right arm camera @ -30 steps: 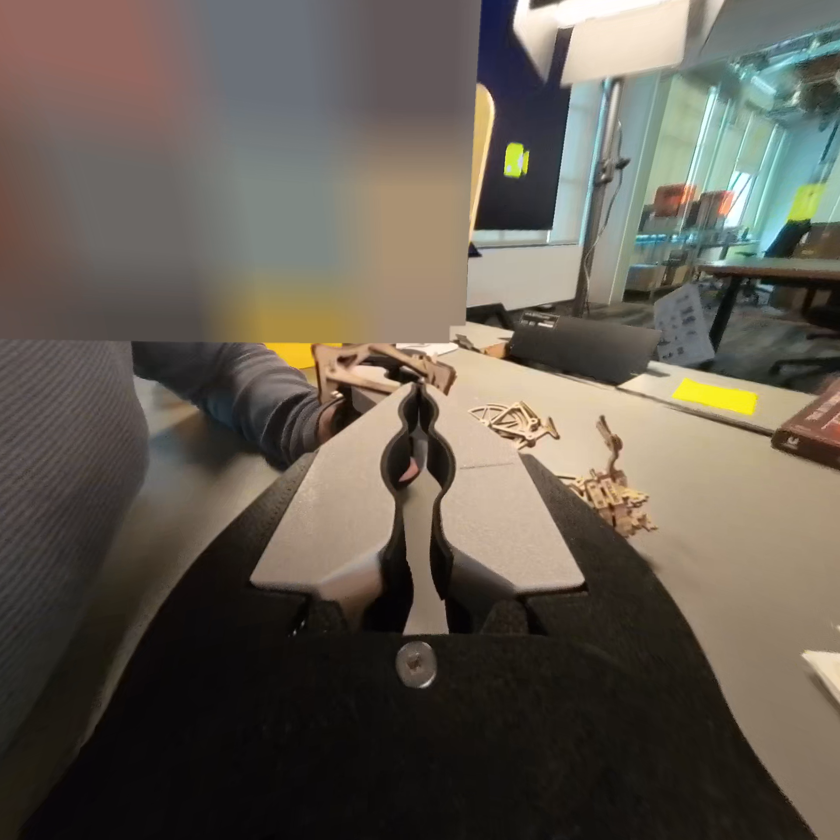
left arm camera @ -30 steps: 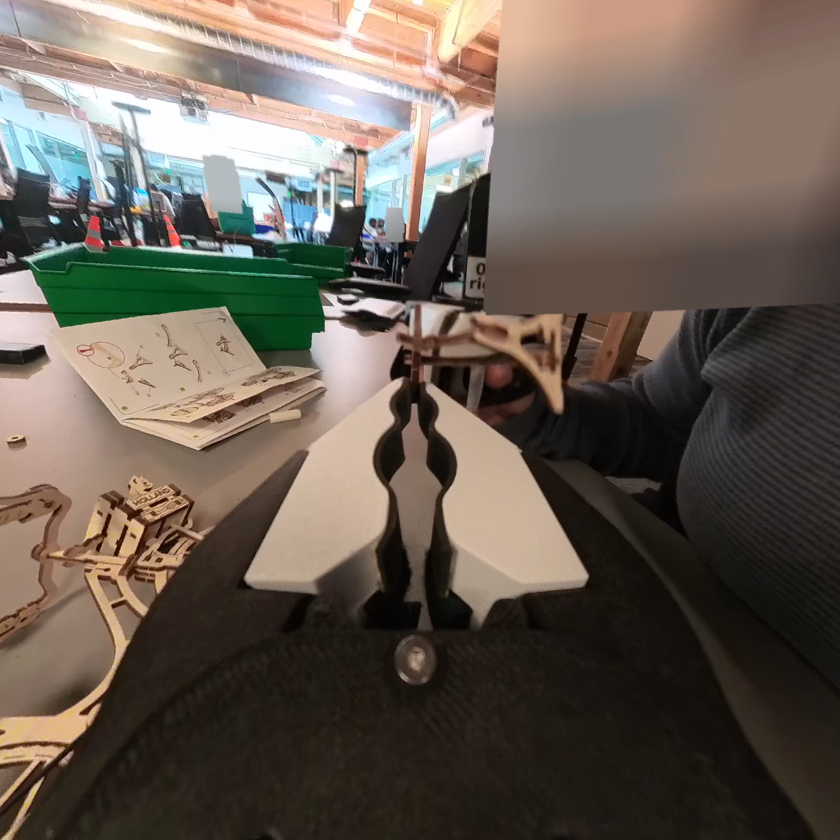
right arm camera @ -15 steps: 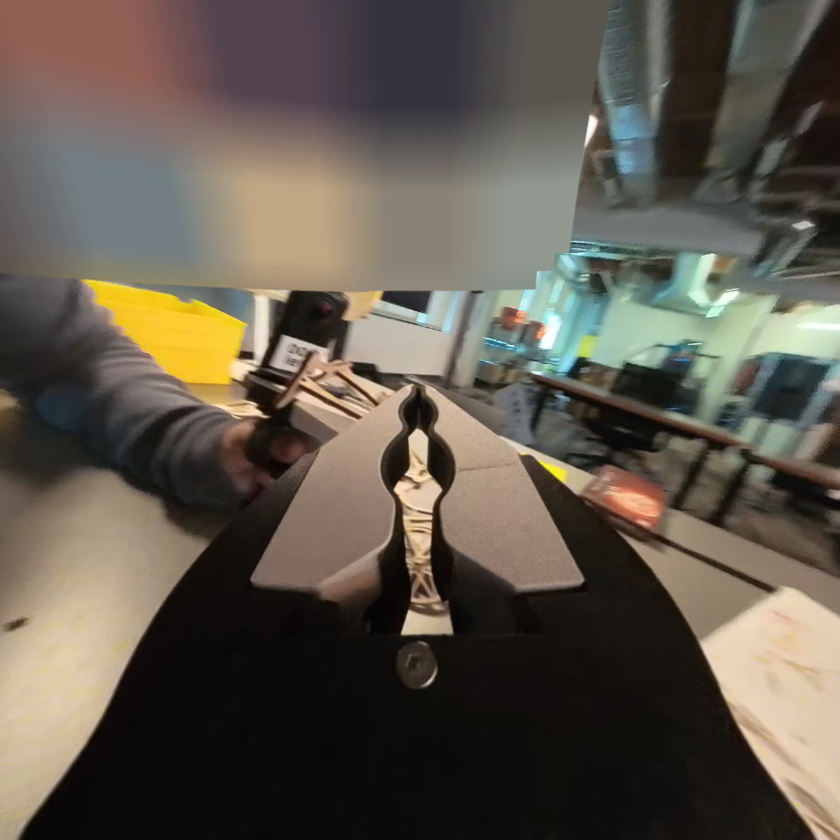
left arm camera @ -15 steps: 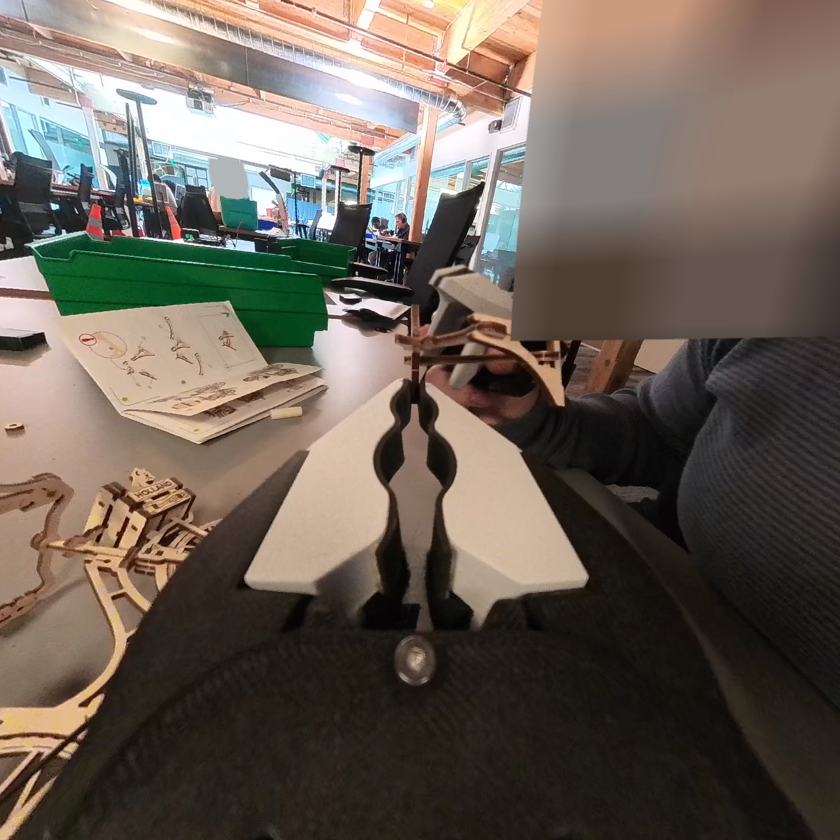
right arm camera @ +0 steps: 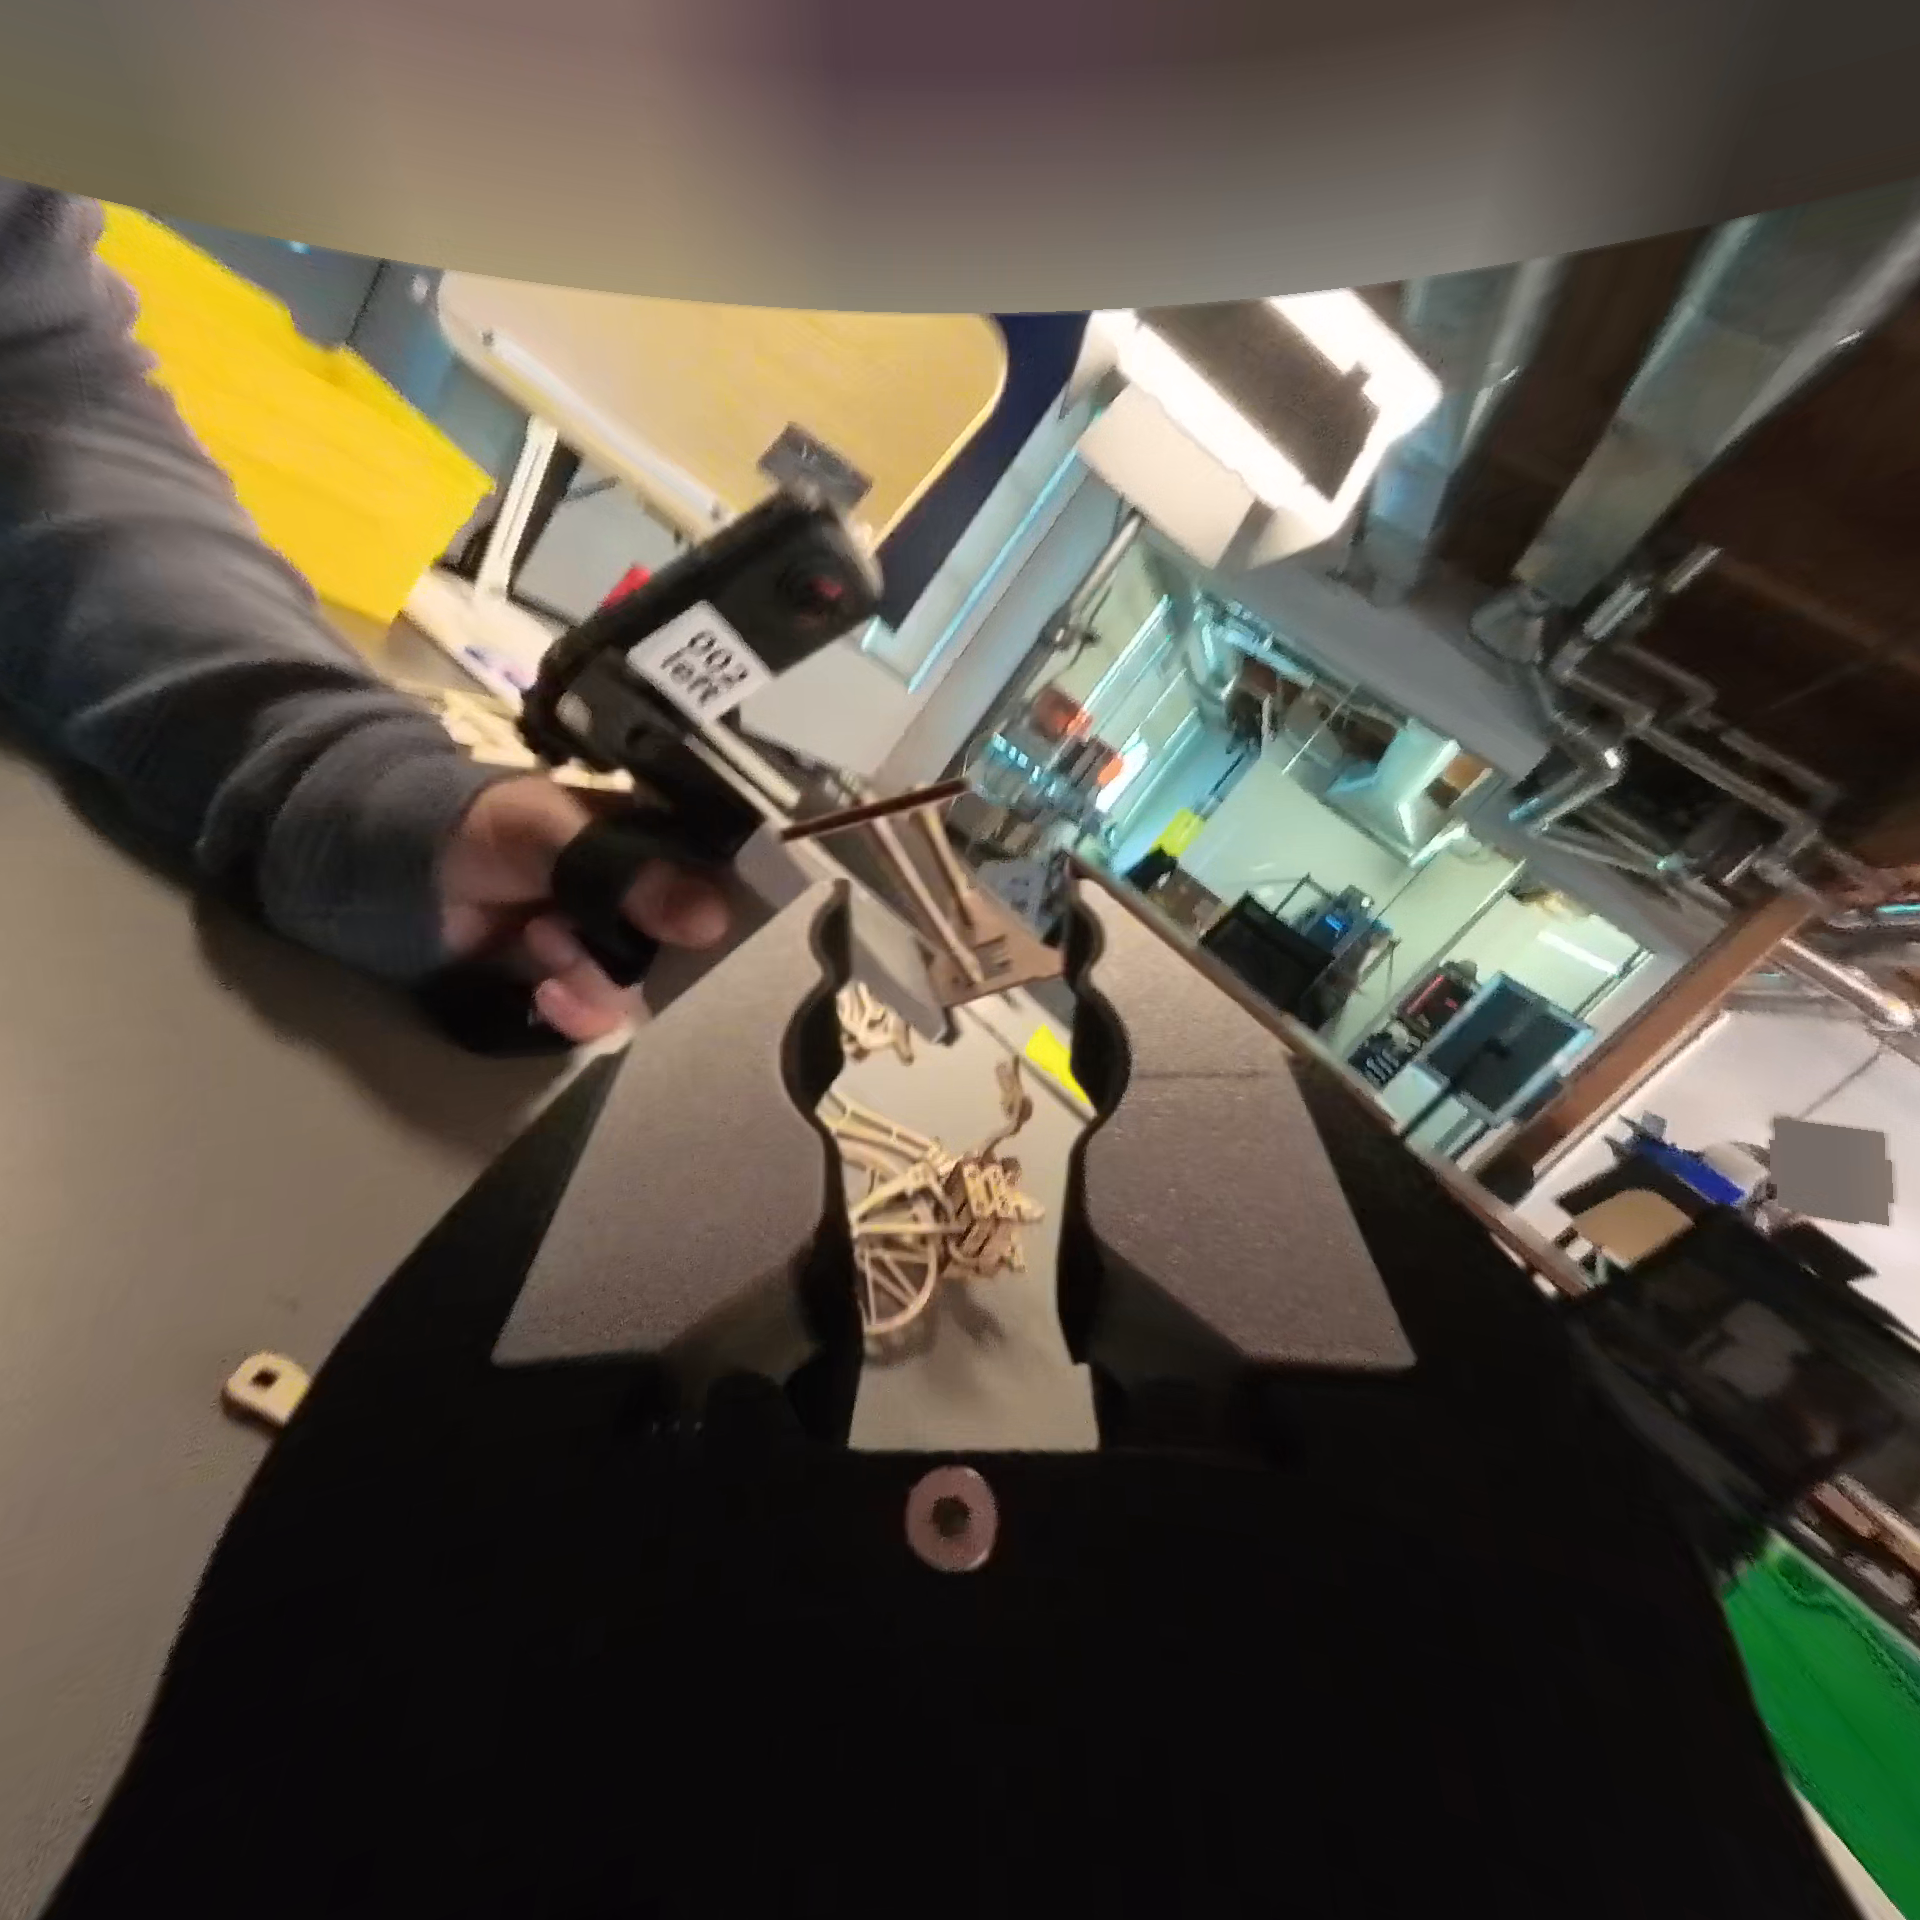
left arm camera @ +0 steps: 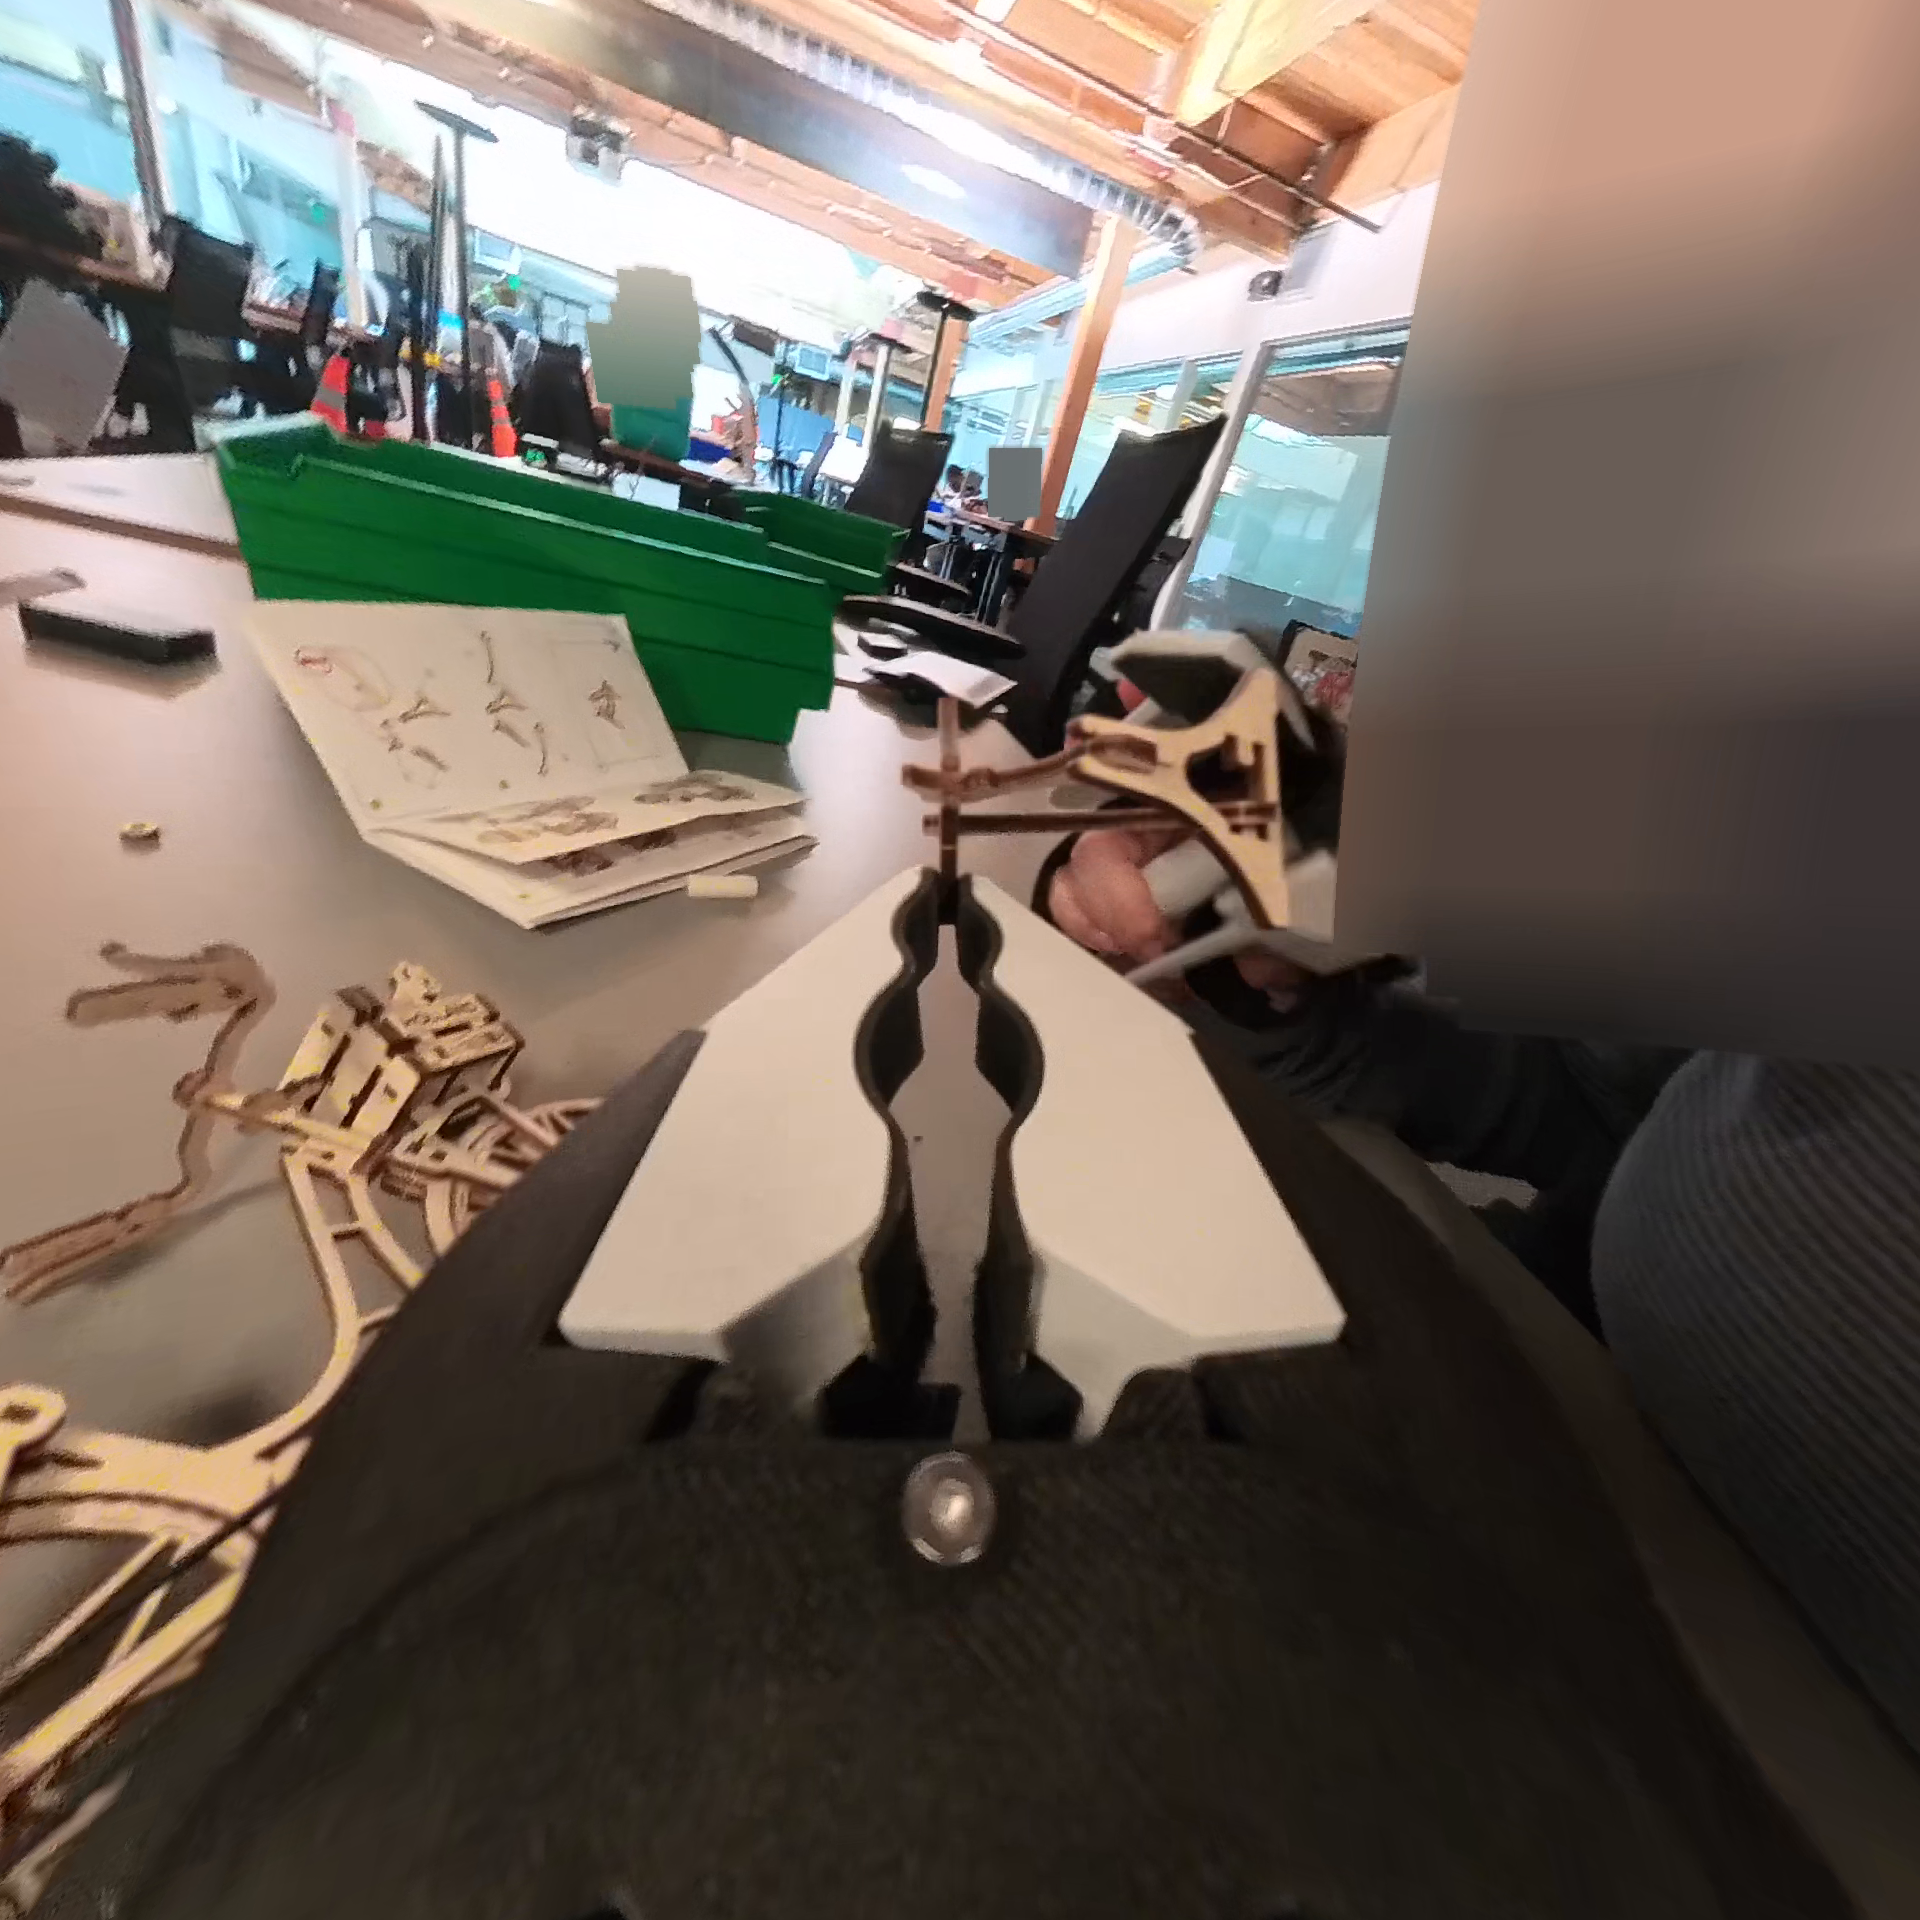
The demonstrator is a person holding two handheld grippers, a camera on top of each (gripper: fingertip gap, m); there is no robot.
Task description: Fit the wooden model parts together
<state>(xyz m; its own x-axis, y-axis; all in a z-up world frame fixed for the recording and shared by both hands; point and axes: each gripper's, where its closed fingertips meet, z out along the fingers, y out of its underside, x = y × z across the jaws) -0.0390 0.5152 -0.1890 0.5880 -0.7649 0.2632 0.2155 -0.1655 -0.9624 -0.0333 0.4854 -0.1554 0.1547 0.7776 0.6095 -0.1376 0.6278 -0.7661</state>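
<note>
Wooden model — left gripper level, pinching

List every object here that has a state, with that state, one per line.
left gripper: shut on the wooden subassembly, held off the table.
wooden subassembly: clamped by a thin strut, sticking out to the right.
right gripper: open, empty, tilted.
instruction booklet: lying open on the table.
green bins: stacked, contents hidden.
loose wooden parts: lying unassembled on the table.
</note>
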